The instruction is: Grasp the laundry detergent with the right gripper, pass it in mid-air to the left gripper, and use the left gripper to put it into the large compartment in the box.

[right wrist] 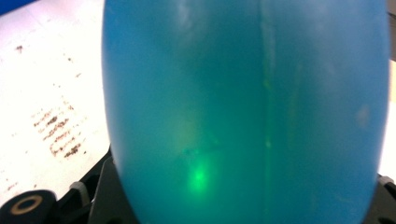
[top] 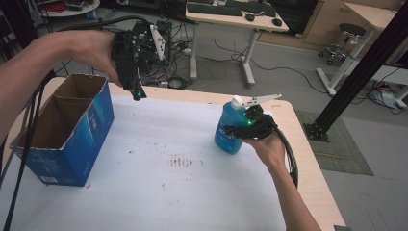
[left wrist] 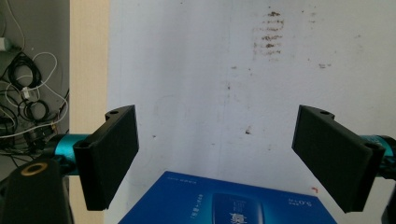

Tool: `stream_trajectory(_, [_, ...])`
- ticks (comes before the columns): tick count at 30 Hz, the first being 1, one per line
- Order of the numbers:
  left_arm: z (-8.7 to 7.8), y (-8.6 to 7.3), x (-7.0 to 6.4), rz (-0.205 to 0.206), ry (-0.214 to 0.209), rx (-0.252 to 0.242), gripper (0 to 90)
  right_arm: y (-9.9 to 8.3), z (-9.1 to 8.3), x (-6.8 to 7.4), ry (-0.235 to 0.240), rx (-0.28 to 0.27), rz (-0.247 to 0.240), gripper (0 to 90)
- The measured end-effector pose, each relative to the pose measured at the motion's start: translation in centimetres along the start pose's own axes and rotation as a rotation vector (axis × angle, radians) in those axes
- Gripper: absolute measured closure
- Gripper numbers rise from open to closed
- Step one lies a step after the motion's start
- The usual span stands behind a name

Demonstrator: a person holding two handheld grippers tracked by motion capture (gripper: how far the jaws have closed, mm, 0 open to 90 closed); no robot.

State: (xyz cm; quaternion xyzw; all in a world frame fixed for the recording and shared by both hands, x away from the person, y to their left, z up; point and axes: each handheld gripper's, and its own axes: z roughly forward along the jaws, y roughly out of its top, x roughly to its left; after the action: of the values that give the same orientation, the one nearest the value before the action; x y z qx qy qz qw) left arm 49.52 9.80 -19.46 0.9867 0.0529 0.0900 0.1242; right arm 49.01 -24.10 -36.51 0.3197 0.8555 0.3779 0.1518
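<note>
The right gripper [top: 246,126] clamps the blue bottle [top: 230,129] near the table's [top: 298,144] right edge, jaws pressed against its sides — the bottle seems to rest on the white sheet [top: 168,192] or just above it. The left gripper [top: 135,91] hovers by the open blue box [top: 72,139] at the left edge, jaws spread wide and empty. The grasp looks made; next, I judge, comes a lift and carry toward the box.

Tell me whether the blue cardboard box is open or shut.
Open. The blue cardboard box has its top flaps up, and the high view shows its bare brown inside; nothing is visible in the part seen.
</note>
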Motion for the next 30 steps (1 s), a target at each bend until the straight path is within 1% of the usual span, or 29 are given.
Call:
stream_trajectory(1, [-0.1, 0.1, -0.1, 0.003, -0.004, -0.007, 14.7, 0.0, 0.0, 0.0, 0.000, 0.000, 0.000, 47.8])
stream_trajectory(3, [-0.4, 0.5, -0.5, 0.013, -0.009, -0.026, 14.7, 0.3, -0.3, 0.5, 0.026, -0.010, -0.019, 47.7])
stream_trajectory(4, [-0.5, 0.7, -0.7, 0.015, -0.012, -0.036, 14.7, 0.8, -0.6, 1.2, 0.073, -0.024, -0.039, 47.6])
stream_trajectory(5, [-0.6, 1.0, -0.9, 0.023, -0.017, -0.036, 14.7, 0.8, -0.6, 1.2, 0.073, -0.024, -0.039, 47.6])
stream_trajectory(6, [-0.8, 1.6, -1.4, 0.039, -0.020, -0.038, 14.7, 1.5, -0.9, 2.1, 0.130, -0.024, -0.074, 47.4])
stream_trajectory(7, [-0.8, 1.6, -1.4, 0.039, -0.020, -0.038, 14.7, 1.8, -1.0, 2.6, 0.162, -0.023, -0.091, 47.3])
stream_trajectory(8, [-1.0, 2.2, -1.9, 0.054, -0.029, -0.049, 14.7, 2.1, -1.2, 3.1, 0.191, -0.019, -0.112, 47.2])
stream_trajectory(9, [-1.0, 2.2, -1.9, 0.054, -0.029, -0.049, 14.7, 2.5, -1.3, 3.5, 0.216, -0.022, -0.123, 47.2])
stream_trajectory(10, [-1.2, 2.6, -2.1, 0.058, -0.035, -0.053, 14.7, 2.5, -1.3, 3.5, 0.216, -0.022, -0.123, 47.2])
stream_trajectory(11, [-1.3, 3.2, -2.6, 0.064, -0.050, -0.065, 14.7, 3.1, -1.5, 4.5, 0.261, -0.022, -0.163, 47.1])
stream_trajectory(12, [-1.3, 3.2, -2.6, 0.064, -0.050, -0.065, 14.7, 3.4, -1.6, 5.1, 0.277, -0.021, -0.173, 47.0])
stream_trajectory(13, [-1.4, 3.9, -3.1, 0.068, -0.063, -0.070, 14.7, 3.8, -1.7, 5.6, 0.292, -0.025, -0.191, 47.0])
stream_trajectory(14, [-1.4, 3.9, -3.1, 0.068, -0.063, -0.070, 14.7, 3.8, -1.7, 5.6, 0.292, -0.025, -0.191, 47.0])
stream_trajectory(15, [-1.4, 4.2, -3.4, 0.071, -0.067, -0.074, 14.7, 4.4, -1.8, 6.6, 0.327, -0.022, -0.216, 46.9])
stream_trajectory(16, [-1.2, 4.8, -4.0, 0.082, -0.075, -0.065, 14.7, 4.6, -1.8, 7.0, 0.345, -0.018, -0.236, 46.9])
stream_trajectory(17, [-1.2, 4.8, -4.0, 0.082, -0.075, -0.065, 14.7, 4.6, -1.8, 7.0, 0.345, -0.018, -0.236, 46.9])
stream_trajectory(18, [-1.1, 5.0, -4.3, 0.087, -0.080, -0.058, 14.7, 5.1, -1.8, 7.9, 0.372, -0.005, -0.268, 46.8])
stream_trajectory(19, [-1.0, 5.3, -4.6, 0.090, -0.087, -0.056, 14.7, 5.1, -1.8, 7.9, 0.372, -0.005, -0.268, 46.8])
stream_trajectory(20, [-1.0, 5.6, -4.9, 0.091, -0.095, -0.060, 14.6, 5.3, -1.7, 8.3, 0.383, 0.001, -0.285, 46.7])
stream_trajectory(21, [-0.9, 5.8, -5.2, 0.091, -0.108, -0.060, 14.7, 5.6, -1.6, 9.0, 0.397, 0.017, -0.313, 46.8])
stream_trajectory(22, [-0.8, 6.0, -5.4, 0.090, -0.117, -0.062, 14.7, 5.6, -1.6, 9.0, 0.397, 0.017, -0.313, 46.8])
stream_trajectory(23, [-0.6, 6.3, -5.8, 0.097, -0.128, -0.053, 14.7, 5.6, -1.5, 9.3, 0.403, 0.024, -0.319, 46.7])
stream_trajectory(25, [-0.4, 6.8, -6.3, 0.104, -0.131, -0.041, 14.7, 5.8, -1.3, 9.9, 0.428, 0.027, -0.339, 46.7])
stream_trajectory(26, [-0.4, 6.8, -6.3, 0.104, -0.131, -0.041, 14.7, 5.8, -1.3, 9.9, 0.428, 0.027, -0.339, 46.7])
stream_trajectory(27, [0.0, 7.1, -6.7, 0.107, -0.136, -0.031, 14.7, 5.8, -1.2, 10.0, 0.434, 0.028, -0.343, 46.7])
stream_trajectory(30, [0.8, 7.6, -7.3, 0.111, -0.149, -0.017, 14.7, 5.9, -0.8, 10.9, 0.456, 0.039, -0.369, 46.6])
